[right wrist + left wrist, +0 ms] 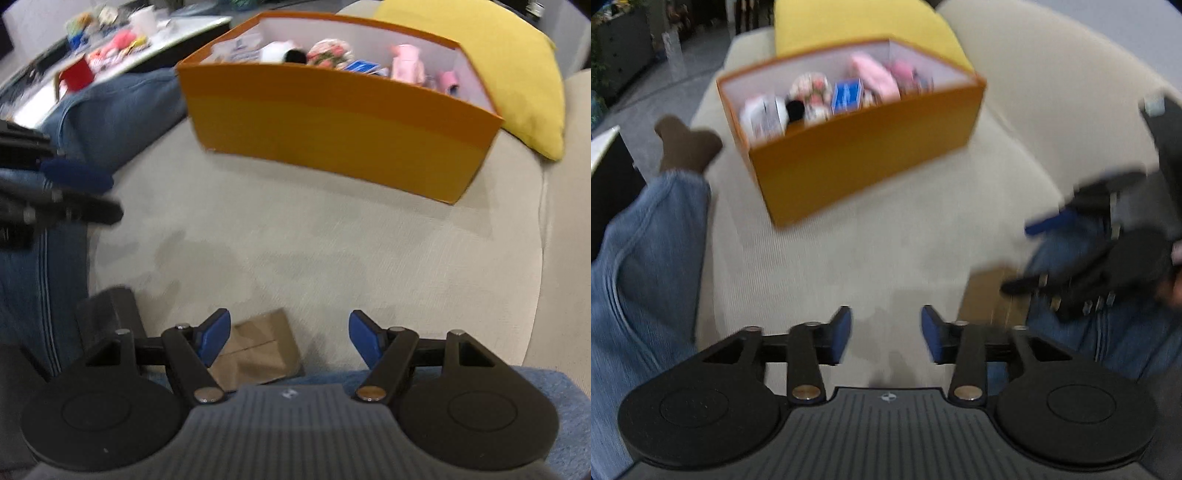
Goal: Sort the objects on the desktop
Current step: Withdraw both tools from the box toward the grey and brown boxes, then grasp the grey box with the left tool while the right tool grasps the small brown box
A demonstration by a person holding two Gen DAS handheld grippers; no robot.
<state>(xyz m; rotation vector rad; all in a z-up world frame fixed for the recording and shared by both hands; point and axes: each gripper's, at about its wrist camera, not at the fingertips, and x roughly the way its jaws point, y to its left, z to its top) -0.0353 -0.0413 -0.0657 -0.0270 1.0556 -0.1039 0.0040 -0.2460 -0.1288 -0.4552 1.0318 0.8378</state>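
Observation:
An orange box [864,158] [332,129] stands on a beige sofa seat [886,251] [314,240]. It holds pink soft items [873,75], a floral round thing [328,51], a blue card pack [847,94] and white items. My left gripper [886,328] is open over bare cushion, short of the box, with nothing between its blue pads. My right gripper [289,325] is open too and holds nothing. A flat brown paper bag [258,350] [993,295] lies under its left finger. Each gripper also shows blurred at the edge of the other's view.
A yellow cushion [517,74] [857,26] leans behind the box. A person's legs in blue jeans [639,258] [110,107] flank the seat, one foot in a brown sock [687,144]. A low table [177,31] with a red cup [75,77] and clutter stands beyond.

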